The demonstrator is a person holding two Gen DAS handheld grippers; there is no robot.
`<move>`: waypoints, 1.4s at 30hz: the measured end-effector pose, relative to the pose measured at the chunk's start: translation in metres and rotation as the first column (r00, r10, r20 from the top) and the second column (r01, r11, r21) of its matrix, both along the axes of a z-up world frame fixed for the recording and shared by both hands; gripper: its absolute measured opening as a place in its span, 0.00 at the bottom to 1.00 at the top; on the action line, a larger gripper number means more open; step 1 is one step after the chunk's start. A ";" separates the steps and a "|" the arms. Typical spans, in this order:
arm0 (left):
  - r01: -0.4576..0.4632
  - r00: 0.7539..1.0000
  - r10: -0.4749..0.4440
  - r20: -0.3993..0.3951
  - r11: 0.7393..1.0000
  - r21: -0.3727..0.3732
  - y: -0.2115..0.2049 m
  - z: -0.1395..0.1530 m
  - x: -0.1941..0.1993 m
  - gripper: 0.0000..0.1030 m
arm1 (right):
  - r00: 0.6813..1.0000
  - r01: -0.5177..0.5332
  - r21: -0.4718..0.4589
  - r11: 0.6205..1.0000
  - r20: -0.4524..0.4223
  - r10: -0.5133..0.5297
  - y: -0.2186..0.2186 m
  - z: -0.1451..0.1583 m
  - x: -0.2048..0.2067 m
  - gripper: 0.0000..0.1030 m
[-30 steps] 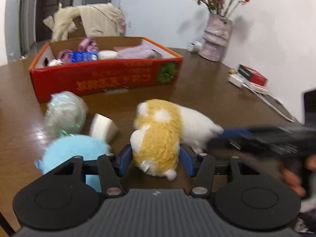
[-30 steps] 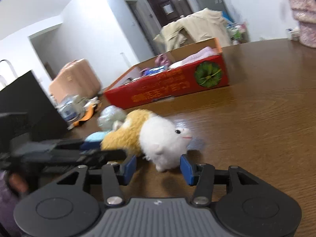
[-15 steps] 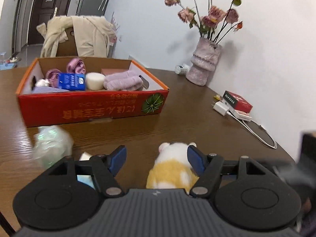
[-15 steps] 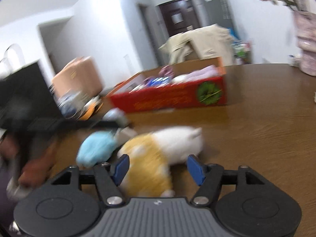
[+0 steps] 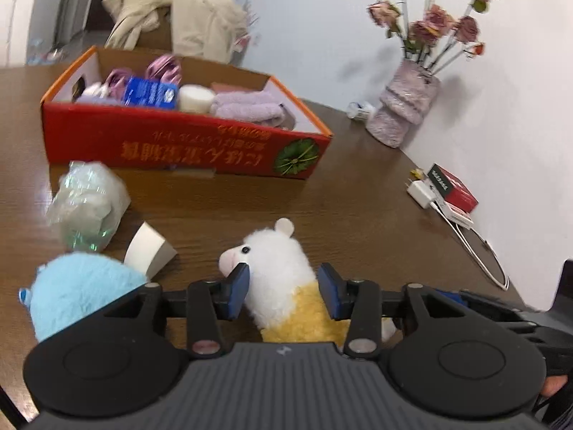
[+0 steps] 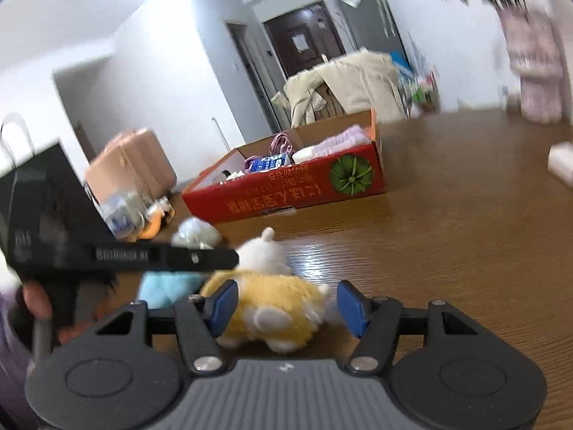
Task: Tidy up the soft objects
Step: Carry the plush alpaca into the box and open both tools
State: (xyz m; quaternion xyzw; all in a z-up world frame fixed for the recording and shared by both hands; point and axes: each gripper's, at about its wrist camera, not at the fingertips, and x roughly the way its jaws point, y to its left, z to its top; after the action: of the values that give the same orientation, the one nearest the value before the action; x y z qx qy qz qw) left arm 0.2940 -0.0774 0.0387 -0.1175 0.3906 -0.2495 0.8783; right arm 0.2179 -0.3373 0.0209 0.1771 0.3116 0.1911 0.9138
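A dark brown wooden table (image 5: pixel 358 215) against a white wall carries the scene. The left gripper (image 5: pixel 283 288) has closed in around the white-and-yellow plush alpaca (image 5: pixel 279 279): half a second ago its blue pads stood wide above the toy, now they flank the white neck, seemingly touching. The right gripper (image 6: pixel 286 302) brackets the yellow body with its jaws apart, no longer reaching from the side. Just left lie a pale blue plush (image 5: pixel 78 290), a white foam wedge (image 5: pixel 148 251) and a crinkled clear-wrapped bundle (image 5: pixel 87 204). The red cardboard box (image 5: pixel 186 143), already holding soft items, waits beyond, so a lift toward it looks due.
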 end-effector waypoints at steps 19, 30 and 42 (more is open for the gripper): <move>-0.037 0.985 0.049 0.167 0.997 -0.073 0.000 0.085 0.087 0.39 | 0.997 -0.036 0.068 0.997 0.068 0.031 0.016 0.065 0.115 0.46; -0.127 0.991 0.125 -0.044 0.991 -0.038 0.008 0.024 0.222 0.36 | 0.995 0.019 -0.047 0.999 -0.101 -0.023 0.047 0.030 0.255 0.45; -0.163 0.987 0.163 -0.011 0.987 0.013 0.033 0.038 0.205 0.46 | 0.997 0.043 -0.095 0.995 -0.053 -0.048 0.046 0.052 0.245 0.56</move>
State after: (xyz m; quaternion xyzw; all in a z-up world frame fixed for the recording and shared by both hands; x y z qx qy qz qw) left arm 0.4993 -0.0446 0.0769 -0.1453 0.3866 -0.1737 0.8940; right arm 0.4628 -0.2913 0.0731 0.1461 0.3411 0.1506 0.9163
